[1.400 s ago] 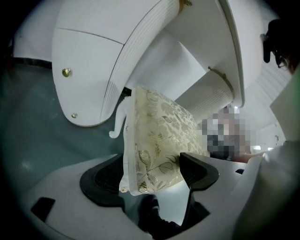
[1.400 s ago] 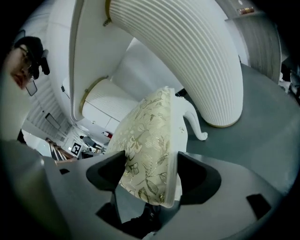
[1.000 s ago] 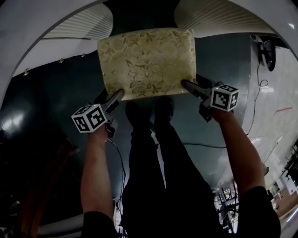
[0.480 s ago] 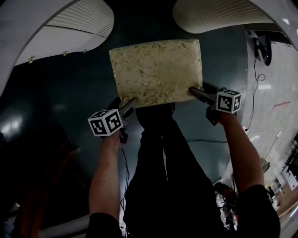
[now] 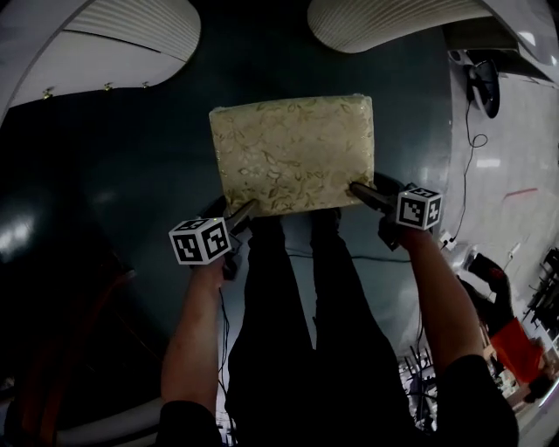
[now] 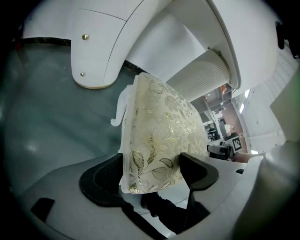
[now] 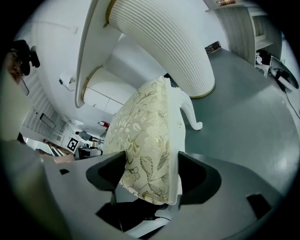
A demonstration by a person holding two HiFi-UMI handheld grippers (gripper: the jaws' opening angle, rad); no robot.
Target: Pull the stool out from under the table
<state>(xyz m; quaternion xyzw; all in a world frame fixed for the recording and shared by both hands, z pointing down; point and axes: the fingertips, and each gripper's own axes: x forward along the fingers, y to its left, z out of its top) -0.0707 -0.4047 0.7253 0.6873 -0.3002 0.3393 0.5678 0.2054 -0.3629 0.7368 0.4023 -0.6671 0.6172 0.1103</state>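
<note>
The stool (image 5: 295, 153) has a cream seat cushion with a gold leaf pattern and white curved legs (image 7: 193, 115). In the head view it stands on the dark floor just in front of the person's feet, out from between the white table parts. My left gripper (image 5: 243, 211) is shut on the seat's near left corner (image 6: 150, 164). My right gripper (image 5: 360, 192) is shut on the near right corner (image 7: 147, 176). Both pairs of jaws press the cushion edge from either side.
The white table (image 5: 105, 52) curves over the upper left, and its ribbed white pedestal (image 5: 393, 22) shows at upper right. A black cable (image 5: 472, 140) runs across the pale floor at right. The person's dark-trousered legs (image 5: 297, 323) stand directly behind the stool.
The stool has slid toward the person, farther from the table, with both grippers still shut on its near corners. The table parts now sit higher in the head view.
</note>
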